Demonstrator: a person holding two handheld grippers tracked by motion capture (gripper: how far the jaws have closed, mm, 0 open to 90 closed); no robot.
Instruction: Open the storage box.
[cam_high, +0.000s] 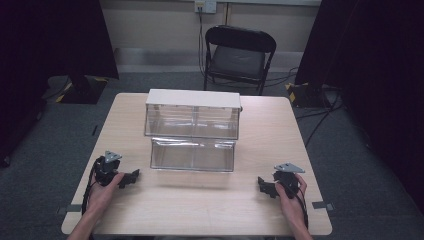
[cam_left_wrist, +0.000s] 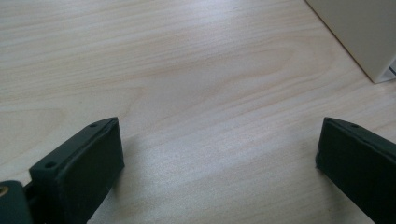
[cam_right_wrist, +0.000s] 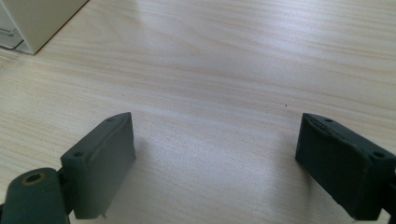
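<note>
Both jaws of left gripper (cam_left_wrist: 219, 154) are cut off, drawer box (cam_left_wrist: 359, 32) cropped.

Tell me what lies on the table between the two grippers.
Nothing: in the high view, bare wooden table runs from the left gripper to the right gripper. The clear drawer sits farther back.

- A clear two-drawer box (cam_high: 193, 121), its lower drawer (cam_high: 192, 155) pulled out, sits mid-surface (cam_high: 200, 210).
- Left claw (cam_high: 131, 177) and right claw (cam_high: 263, 185) rest apart near the front edge.
</note>
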